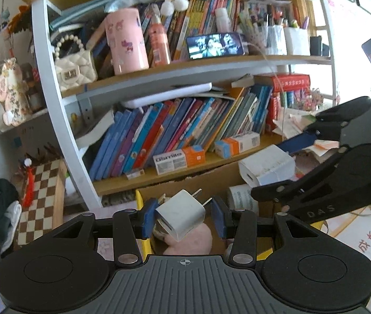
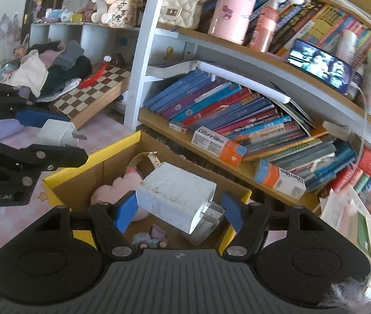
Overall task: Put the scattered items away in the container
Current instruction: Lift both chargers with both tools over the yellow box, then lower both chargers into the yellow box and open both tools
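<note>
Two white chargers held above the open cardboard box

The left gripper [image 1: 183,217] has its blue pads spread wide, the small rounded plug cube [image 1: 181,216] touching only the left pad, tilted, metal prongs up; whether it is truly held I cannot tell. The right gripper [image 2: 177,209] is similarly open around a larger, scuffed, boxy adapter [image 2: 176,198], prongs toward the right pad. Both hang over the yellow-rimmed corrugated box [image 2: 54,180]. Only the right wrist view shows its contents: a soft pink plush [image 2: 107,193] and a white strap [image 2: 152,158]
</note>
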Motion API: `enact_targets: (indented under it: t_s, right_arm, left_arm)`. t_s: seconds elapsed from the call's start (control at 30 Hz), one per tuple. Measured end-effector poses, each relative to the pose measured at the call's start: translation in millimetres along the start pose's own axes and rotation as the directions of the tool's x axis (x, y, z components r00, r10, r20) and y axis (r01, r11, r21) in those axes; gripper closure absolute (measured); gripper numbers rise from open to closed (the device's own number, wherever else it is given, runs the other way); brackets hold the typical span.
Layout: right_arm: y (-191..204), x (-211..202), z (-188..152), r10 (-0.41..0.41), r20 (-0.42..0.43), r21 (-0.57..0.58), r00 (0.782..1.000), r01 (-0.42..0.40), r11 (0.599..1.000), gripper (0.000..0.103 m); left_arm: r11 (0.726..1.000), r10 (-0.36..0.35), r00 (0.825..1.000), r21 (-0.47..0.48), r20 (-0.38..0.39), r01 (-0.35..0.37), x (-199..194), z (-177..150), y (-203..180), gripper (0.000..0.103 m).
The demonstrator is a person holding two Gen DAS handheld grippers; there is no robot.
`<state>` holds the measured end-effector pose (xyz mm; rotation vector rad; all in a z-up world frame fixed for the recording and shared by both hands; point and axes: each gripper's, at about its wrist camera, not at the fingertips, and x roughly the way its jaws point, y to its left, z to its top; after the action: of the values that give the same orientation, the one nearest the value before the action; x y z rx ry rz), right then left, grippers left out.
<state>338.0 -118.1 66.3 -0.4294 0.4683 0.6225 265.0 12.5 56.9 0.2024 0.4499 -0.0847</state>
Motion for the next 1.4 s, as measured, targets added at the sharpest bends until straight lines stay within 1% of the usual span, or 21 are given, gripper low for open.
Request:
enact_targets:
  t_s: [0.23, 0.33, 0.53, 0.63, 0.8, 0.93, 1.0, 1.13, 1.27, 1.4]
  right_arm:
    - [-9, 36, 2, 0.056, -0.033, -0.053, 0.998, -0.058, 0.997, 0.035]
    - [-12, 50, 2, 0.079, -0.055, -0.067, 0.995, -0.082, 0.994, 0.035]
    - [-12, 81, 7, 0.115, -0.097, -0.1, 0.989, -0.125, 0.987, 0.035]
    - [-12, 95, 9, 0.124, -0.114, -0.127, 0.986, -0.138, 0.982, 0.035]
    - [-10, 124, 9, 0.138, -0.182, -0.196, 0.974, -0.173, 0.965, 0.035]
    - [-5, 144, 12, 0.14, -0.222, -0.254, 0.965, -0.196, 0.947, 0.035]
    - [-2, 152, 14, 0.137, -0.242, -0.277, 0.961, -0.204, 0.939, 0.035]
    - [3, 165, 16, 0.13, -0.277, -0.338, 0.952, -0.223, 0.914, 0.035]
    - [7, 182, 15, 0.132, -0.333, -0.381, 0.934, -0.262, 0.887, 0.035]
    - [10, 195, 12, 0.137, -0.362, -0.402, 0.922, -0.287, 0.869, 0.035]
  left_arm:
    - [1.0, -0.011, 0.997, 0.004, -0.079, 0.011, 27, -5, -2, 0.06]
    - [1.0, -0.024, 0.993, -0.012, -0.118, 0.023, 37, -8, -1, 0.06]
    - [0.997, -0.049, 0.981, -0.06, -0.189, 0.038, 56, -13, 4, 0.06]
    - [0.997, -0.058, 0.974, -0.057, -0.219, 0.046, 64, -14, 2, 0.06]
    - [0.996, -0.083, 0.962, -0.059, -0.261, 0.07, 79, -12, -2, 0.06]
    - [0.995, -0.099, 0.94, -0.054, -0.325, 0.086, 98, -11, -3, 0.06]
    - [0.993, -0.109, 0.931, -0.072, -0.349, 0.089, 105, -12, -2, 0.06]
    - [0.992, -0.12, 0.916, -0.068, -0.382, 0.102, 114, -13, -2, 0.06]
    - [0.99, -0.14, 0.902, -0.081, -0.408, 0.117, 122, -18, -2, 0.06]
    - [0.989, -0.145, 0.89, -0.086, -0.433, 0.119, 128, -21, -2, 0.06]
